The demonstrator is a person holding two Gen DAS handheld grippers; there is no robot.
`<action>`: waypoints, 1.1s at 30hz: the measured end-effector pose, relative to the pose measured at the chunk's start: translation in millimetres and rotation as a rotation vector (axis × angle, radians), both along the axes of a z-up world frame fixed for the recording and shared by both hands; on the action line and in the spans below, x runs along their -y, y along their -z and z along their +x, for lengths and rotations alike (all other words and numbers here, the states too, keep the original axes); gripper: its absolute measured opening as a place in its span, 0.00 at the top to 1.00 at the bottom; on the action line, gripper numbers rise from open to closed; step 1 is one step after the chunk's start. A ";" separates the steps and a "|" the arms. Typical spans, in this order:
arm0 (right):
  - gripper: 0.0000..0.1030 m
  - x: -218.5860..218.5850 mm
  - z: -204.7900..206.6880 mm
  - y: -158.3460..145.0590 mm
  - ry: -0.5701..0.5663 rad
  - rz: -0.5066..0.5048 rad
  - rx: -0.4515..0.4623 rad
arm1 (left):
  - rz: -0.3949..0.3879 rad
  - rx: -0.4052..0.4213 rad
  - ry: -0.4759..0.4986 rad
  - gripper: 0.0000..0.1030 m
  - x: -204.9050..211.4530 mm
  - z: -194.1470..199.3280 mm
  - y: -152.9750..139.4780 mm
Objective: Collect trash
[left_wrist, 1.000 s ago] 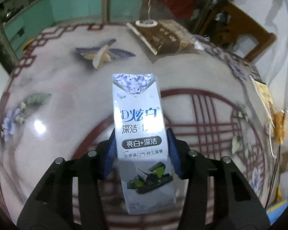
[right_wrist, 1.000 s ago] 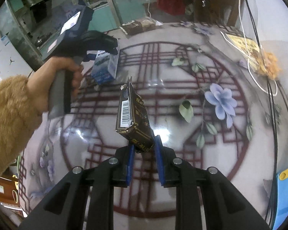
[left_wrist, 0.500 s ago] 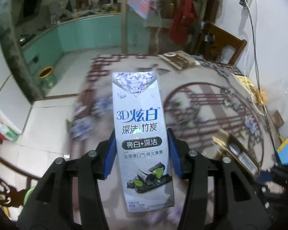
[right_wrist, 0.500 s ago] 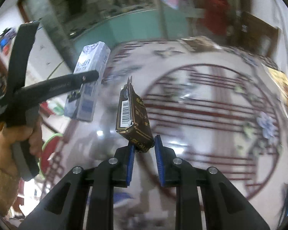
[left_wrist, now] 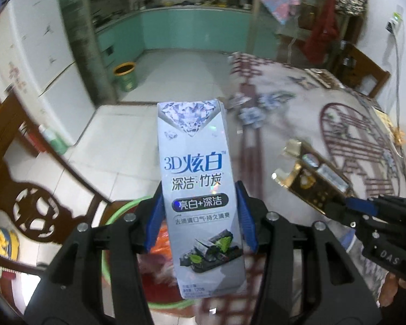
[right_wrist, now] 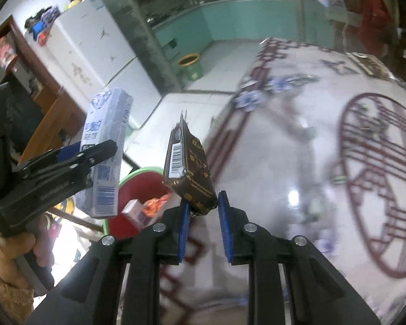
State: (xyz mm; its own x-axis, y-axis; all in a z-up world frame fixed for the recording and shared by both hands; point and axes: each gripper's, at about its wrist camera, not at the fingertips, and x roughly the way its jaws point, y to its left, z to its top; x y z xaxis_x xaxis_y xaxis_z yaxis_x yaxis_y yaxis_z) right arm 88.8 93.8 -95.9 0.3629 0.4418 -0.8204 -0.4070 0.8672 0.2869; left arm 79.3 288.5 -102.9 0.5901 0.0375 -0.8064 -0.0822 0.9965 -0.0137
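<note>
Clamping across its lower half, the left gripper holds a silver toothpaste box upright, long axis running away from the fingers, above a green-rimmed bin beside the table. Its face reads "3D炫白", "深洁·竹炭", "亮白+深洁". The right gripper pinches a dark brown-and-gold box by its bottom corner, barcode facing left, tilted up-left over the table edge.

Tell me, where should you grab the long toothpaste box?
Grab it on its two narrow sides, around the lower half, coming in from the bottom end. The toothpaste box is long with flat, parallel sides, so the left tool pinches it squarely there.
</note>
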 end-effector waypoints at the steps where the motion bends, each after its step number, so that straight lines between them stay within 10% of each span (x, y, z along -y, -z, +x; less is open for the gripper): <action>1: 0.80 -14.5 -1.7 3.9 -0.016 -0.007 -0.013 | -0.001 -0.001 -0.005 0.53 -2.3 -3.4 -1.2; 16: 0.79 -101.9 -16.9 23.8 -0.120 -0.049 -0.041 | -0.025 -0.020 -0.094 0.53 -61.1 -43.0 12.4; 18: 0.69 -93.3 -15.4 18.8 -0.093 -0.051 -0.025 | -0.033 -0.027 -0.089 0.53 -57.7 -44.1 16.0; 20: 0.43 -82.0 -15.5 11.8 -0.055 -0.040 0.001 | -0.028 -0.022 -0.088 0.31 -53.6 -45.1 17.7; 22: 0.43 -69.4 -15.1 5.0 -0.024 -0.037 0.029 | -0.013 0.012 -0.080 0.17 -44.8 -46.2 12.3; 33: 0.07 14.1 -21.0 -55.9 0.130 -0.067 0.286 | -0.041 0.138 -0.027 0.05 16.9 -24.8 -38.5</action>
